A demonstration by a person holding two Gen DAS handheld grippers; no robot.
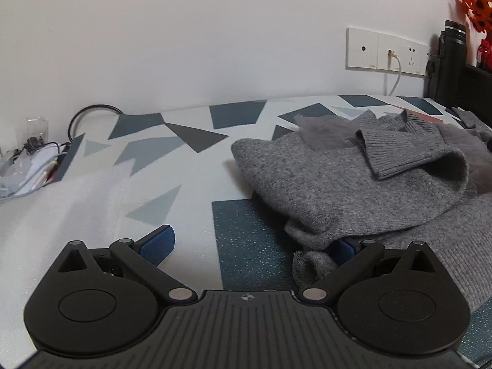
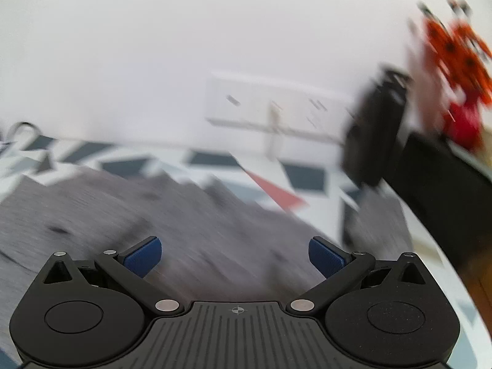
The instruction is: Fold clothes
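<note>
A grey knitted sweater lies bunched on a table with a blue, grey and white triangle-pattern cloth, a ribbed cuff folded over on top. My left gripper is open at the sweater's near left edge; its right pad is partly tucked under a fold of knit, and its left pad rests over bare cloth. In the blurred right wrist view, my right gripper stands open above the grey sweater, holding nothing.
A white wall with a socket panel and a plugged cable stands behind the table. A black bottle, a red vase with orange flowers and a dark box sit at the far right. Clutter and a black cable loop lie far left.
</note>
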